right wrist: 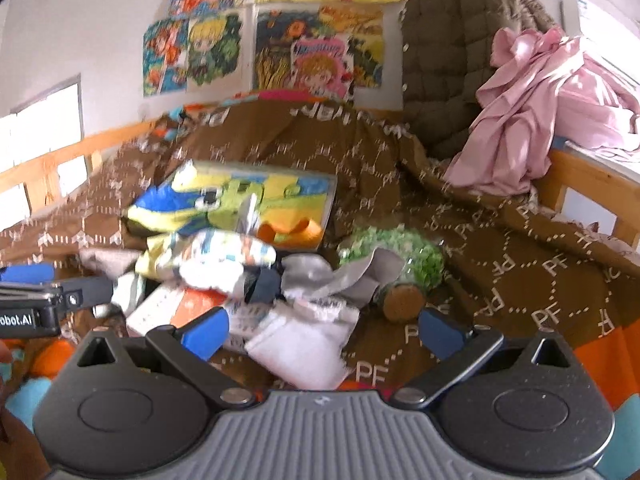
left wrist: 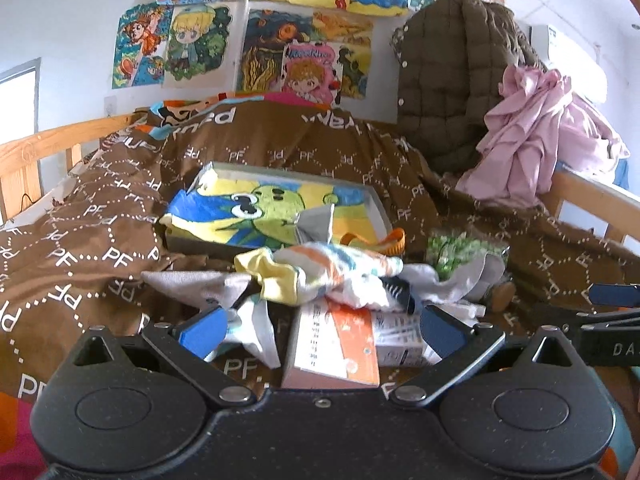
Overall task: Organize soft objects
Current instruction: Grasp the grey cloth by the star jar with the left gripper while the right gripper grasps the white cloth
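Crumpled striped sock (left wrist: 332, 276), white with orange, blue and yellow bands, is sitting on top of a small heap of soft items near the middle of the brown PF-print quilt (left wrist: 100, 216). More socks, grey (left wrist: 188, 284) and white (right wrist: 300, 344), are spreading out to either side of it. An orange-and-white box (left wrist: 334, 350) is lying under the heap's near edge. Beside the heap a green-filled bottle with a cork stopper (right wrist: 400, 268) is lying on its side. Behind, a shallow box holding a cartoon picture (left wrist: 276, 208) is resting on the quilt. Left gripper (left wrist: 320, 328) is hovering open, fingers straddling the orange-and-white box; right gripper (right wrist: 324, 332) is open too, over the white sock. Pink cloth (left wrist: 536, 140) is draping over the wooden bed rail (left wrist: 592, 196) at the far right corner.
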A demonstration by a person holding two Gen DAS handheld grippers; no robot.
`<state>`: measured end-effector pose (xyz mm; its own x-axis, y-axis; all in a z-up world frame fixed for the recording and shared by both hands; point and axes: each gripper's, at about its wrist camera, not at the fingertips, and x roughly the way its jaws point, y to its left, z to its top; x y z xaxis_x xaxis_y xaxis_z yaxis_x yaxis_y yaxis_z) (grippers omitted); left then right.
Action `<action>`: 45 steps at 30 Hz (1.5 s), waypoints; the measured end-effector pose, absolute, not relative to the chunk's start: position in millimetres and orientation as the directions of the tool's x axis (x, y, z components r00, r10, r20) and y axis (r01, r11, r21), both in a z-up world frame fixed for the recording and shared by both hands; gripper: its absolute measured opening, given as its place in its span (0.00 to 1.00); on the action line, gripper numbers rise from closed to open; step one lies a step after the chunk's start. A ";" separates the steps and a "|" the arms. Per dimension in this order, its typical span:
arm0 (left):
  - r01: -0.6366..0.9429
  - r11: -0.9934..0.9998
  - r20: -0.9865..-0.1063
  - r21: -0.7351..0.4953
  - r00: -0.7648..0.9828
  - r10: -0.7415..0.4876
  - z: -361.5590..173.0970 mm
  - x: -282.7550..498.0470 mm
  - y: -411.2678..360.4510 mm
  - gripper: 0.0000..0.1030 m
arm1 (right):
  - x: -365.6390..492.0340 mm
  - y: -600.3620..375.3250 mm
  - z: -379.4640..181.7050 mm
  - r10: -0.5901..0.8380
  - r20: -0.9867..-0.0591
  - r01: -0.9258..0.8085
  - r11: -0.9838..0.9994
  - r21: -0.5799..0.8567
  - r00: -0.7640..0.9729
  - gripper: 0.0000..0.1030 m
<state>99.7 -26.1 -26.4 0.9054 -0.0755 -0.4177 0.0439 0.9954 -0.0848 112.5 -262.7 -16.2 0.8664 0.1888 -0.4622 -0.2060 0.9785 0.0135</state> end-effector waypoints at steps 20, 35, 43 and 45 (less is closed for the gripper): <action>0.129 0.990 -0.462 0.062 0.882 -0.086 -32.4 139.5 -31.8 0.99 | 135.3 -251.0 -39.5 0.194 -0.607 -0.253 0.967 -0.011 0.771 1.00; 0.257 0.961 -0.482 0.104 0.858 -0.177 -26.1 199.2 -57.2 0.99 | 164.9 -244.1 -43.0 0.234 -0.586 -0.370 0.921 -0.122 0.776 1.00; 0.373 0.921 -0.514 0.110 0.814 -0.269 -26.5 230.3 -82.1 0.99 | 185.2 -250.6 -53.1 0.331 -0.609 -0.488 0.867 -0.106 0.721 0.96; 0.418 0.901 -0.533 0.118 0.792 -0.298 -28.9 238.3 -91.2 0.99 | 186.7 -249.8 -56.9 0.347 -0.617 -0.504 0.859 -0.093 0.706 0.92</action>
<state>238.3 -91.2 -28.9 0.7919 -0.2979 -0.5330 0.4181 0.9007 0.1178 186.7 -249.8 -56.9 0.7059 0.3474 -0.6173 -0.5041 0.8586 -0.0933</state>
